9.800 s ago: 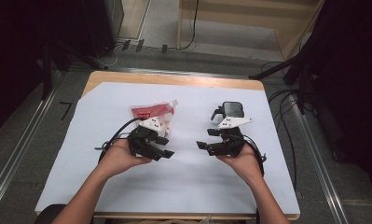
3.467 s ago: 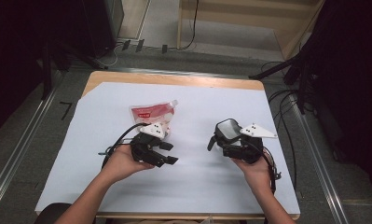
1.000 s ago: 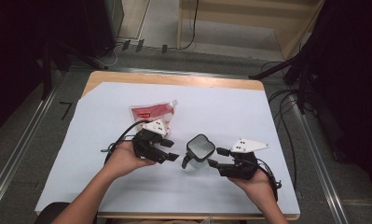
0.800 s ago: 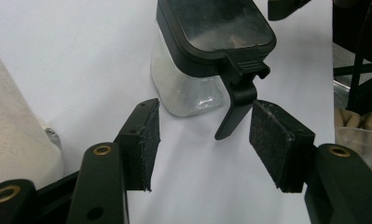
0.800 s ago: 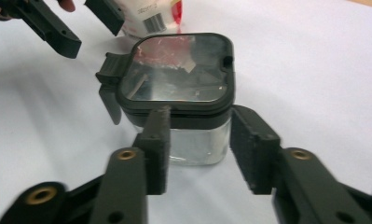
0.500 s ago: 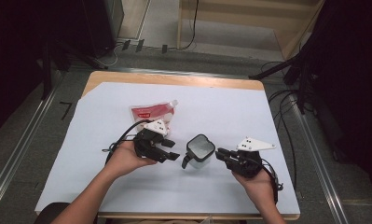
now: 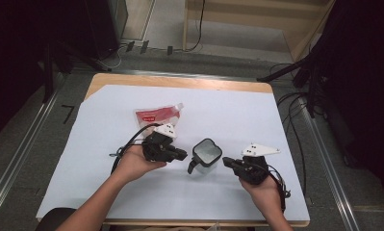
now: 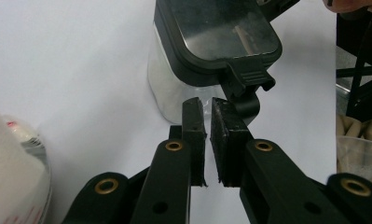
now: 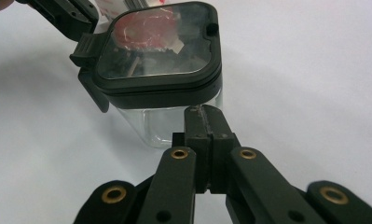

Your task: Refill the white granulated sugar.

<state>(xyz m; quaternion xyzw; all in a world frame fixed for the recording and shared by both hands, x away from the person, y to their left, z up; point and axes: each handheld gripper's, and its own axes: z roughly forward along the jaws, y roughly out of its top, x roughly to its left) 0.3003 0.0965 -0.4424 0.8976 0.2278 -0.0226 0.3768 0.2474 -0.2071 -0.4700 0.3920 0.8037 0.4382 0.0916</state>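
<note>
Mid-table, between both grippers — clear lidded container (image 7: 207, 155).
Rigid, light, slick plastic; grab by latch tab. Left gripper (image 8: 208, 106) nearly shut, right gripper (image 9: 203, 113) fully shut — both empty, just closed.

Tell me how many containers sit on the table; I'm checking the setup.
2: a clear lidded jar between the two tongs, and a red-and-white pouch lying farther back on the left.
</note>
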